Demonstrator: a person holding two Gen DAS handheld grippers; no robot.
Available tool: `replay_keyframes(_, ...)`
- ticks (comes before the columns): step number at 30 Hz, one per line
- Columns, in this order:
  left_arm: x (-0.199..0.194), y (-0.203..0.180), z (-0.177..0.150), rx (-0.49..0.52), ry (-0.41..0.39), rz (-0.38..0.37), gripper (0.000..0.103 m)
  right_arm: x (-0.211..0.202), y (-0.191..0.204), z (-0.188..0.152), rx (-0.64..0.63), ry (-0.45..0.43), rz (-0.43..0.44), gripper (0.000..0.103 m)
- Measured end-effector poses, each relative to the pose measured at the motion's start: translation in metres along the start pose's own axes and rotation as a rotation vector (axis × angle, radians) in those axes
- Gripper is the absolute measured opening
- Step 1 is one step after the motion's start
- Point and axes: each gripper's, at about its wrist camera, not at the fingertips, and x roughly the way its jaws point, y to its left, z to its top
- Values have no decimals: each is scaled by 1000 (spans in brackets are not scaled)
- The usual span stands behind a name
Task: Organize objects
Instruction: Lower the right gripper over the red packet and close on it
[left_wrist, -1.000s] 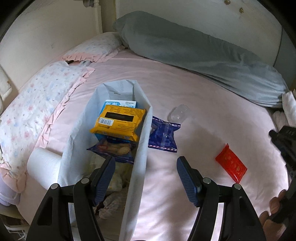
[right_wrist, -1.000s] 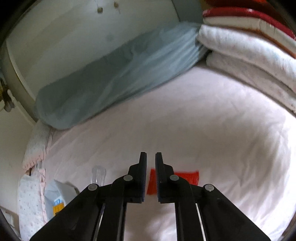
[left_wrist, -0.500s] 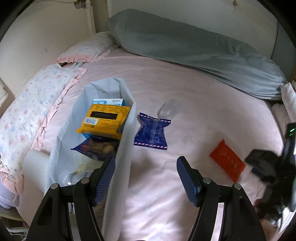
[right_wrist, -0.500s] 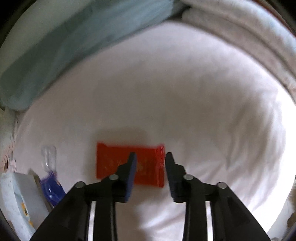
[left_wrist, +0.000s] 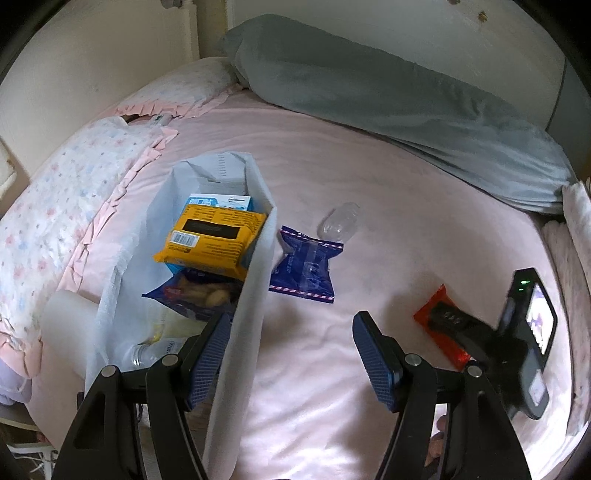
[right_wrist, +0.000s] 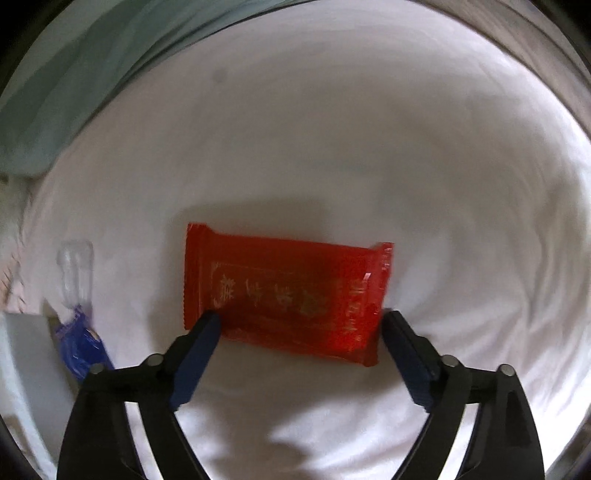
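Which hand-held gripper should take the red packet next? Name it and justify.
Right. The right hand-held gripper, jaws just opened, straddles the red packet; the left hand-held gripper straddles the white bag's wall.

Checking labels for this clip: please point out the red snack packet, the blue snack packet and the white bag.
red snack packet (right_wrist: 284, 291), right wrist view, middle of its printed face
blue snack packet (left_wrist: 304, 264), left wrist view, centre of the wrapper
white bag (left_wrist: 255, 295), left wrist view, its near side wall

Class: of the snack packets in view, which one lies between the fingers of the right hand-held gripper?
The red packet, alone on the sheet; the blue packet lies beside the white bag.
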Motion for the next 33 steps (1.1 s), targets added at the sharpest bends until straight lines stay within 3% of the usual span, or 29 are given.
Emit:
replay_keyframes(6, -2, 10, 2, -26, 0, -8, 67, 5, 31, -32, -128, -35, -165, 99)
replay_keyframes(13, -6, 23, 4, -38, -9, -11, 67, -6, 24, -60, -34, -32, -133, 97)
replay_keyframes(16, -8, 34, 4, -56, -13, -12, 67, -22, 14, -76, 61, -74, -152, 71)
replay_keyframes(18, -9, 39, 4, -67, -13, -13, 67, -31, 8, -88, 118, -83, -135, 48)
replay_keyframes(20, -10, 46, 4, -78, -13, -10, 67, -37, 5, -98, 139, -81, -112, 39)
replay_keyframes(27, -11, 59, 4, -103, -18, -3, 67, -66, 6, -125, 204, -62, -29, 22)
replay_keyframes(30, -10, 59, 4, -98, -21, 5, 67, -70, -1, -151, 215, -40, 47, 10)
replay_keyframes(33, -9, 59, 4, -98, -21, 7, 67, -78, 8, -182, 209, -18, 130, 6)
